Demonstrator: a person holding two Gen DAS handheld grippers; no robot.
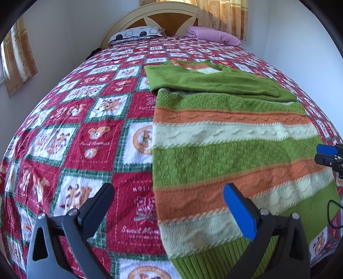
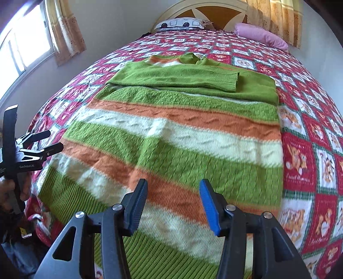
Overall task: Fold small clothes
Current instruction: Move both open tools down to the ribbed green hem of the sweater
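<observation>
A knitted sweater [image 1: 225, 154] [image 2: 182, 139] striped green, orange and cream lies flat on the bed, ribbed hem nearest me. Both plain green sleeves [image 2: 182, 79] are folded across its chest at the far end. My left gripper [image 1: 169, 193] hovers open over the sweater's left edge near the hem, one finger above the bedspread and the blue-padded one above the knit. My right gripper [image 2: 173, 188] hovers open above the lower middle of the sweater, nothing between its fingers. Each gripper shows in the other's view, the right gripper [image 1: 328, 154] and the left gripper [image 2: 42, 143], held by a hand.
A red, white and green patchwork bedspread [image 1: 90, 137] covers the bed. At the headboard [image 1: 150, 15] lie a patterned pillow [image 1: 135, 34] and a pink pillow [image 1: 214, 35]. Curtains and a window [image 2: 19, 49] are on the left wall. White walls flank the bed.
</observation>
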